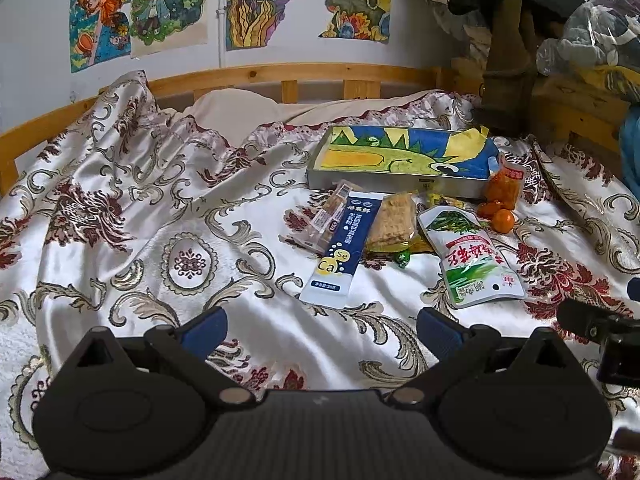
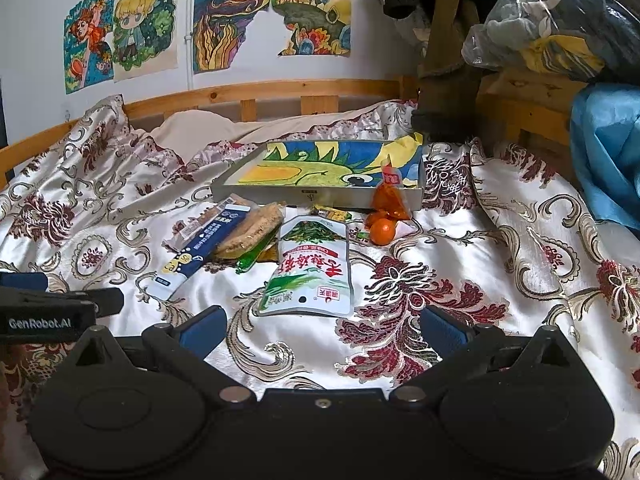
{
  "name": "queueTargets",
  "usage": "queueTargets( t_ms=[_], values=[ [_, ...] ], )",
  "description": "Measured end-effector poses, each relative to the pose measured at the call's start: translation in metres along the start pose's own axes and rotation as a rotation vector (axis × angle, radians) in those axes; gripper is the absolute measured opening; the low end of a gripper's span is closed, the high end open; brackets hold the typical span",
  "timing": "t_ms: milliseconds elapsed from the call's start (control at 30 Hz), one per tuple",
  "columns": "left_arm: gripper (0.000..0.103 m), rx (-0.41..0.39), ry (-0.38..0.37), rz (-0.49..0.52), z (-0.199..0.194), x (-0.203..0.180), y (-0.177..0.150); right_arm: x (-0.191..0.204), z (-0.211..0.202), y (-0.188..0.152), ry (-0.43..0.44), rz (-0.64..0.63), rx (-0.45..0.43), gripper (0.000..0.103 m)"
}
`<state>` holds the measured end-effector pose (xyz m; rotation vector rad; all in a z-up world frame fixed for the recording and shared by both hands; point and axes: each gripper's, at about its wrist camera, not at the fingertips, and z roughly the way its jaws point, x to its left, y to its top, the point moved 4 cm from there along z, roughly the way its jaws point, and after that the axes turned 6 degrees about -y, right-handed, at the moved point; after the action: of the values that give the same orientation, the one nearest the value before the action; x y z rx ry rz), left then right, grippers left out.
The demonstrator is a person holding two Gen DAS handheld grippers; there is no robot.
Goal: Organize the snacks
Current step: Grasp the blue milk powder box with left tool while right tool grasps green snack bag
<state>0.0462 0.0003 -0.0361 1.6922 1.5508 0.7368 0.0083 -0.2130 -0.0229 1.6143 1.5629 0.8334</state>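
Both tongs hang spread and empty over the floral satin bedspread (image 1: 120, 216): left gripper (image 1: 322, 330), right gripper (image 2: 324, 330). Just ahead of the left lies a navy-and-white powder sachet (image 1: 344, 246); ahead of the right, a white-and-green pickle pouch (image 2: 312, 268). Beyond them, a small orange (image 2: 382, 231) sits near a shallow grey box lined with a dragon drawing (image 2: 320, 196).

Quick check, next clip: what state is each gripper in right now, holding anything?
Left gripper: open, jaws wide apart, holding nothing, above the bedspread.
Right gripper: open, jaws wide apart, holding nothing, short of the green-and-white snack pouch.
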Motion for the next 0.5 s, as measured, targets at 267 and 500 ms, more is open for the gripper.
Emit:
queueTargets(
  t_ms=[267,500],
  values=[
    [0.103,0.018,-0.024,0.066,0.021,-0.001,0.02,-0.005,0.019,0.005,0.009,-0.033,-0.011,0.102],
    [0.103,0.071,-0.035,0.09,0.059,0.002,0.038,-0.007,0.049,0.011,0.026,-0.06,0.03,0.102]
  ],
)
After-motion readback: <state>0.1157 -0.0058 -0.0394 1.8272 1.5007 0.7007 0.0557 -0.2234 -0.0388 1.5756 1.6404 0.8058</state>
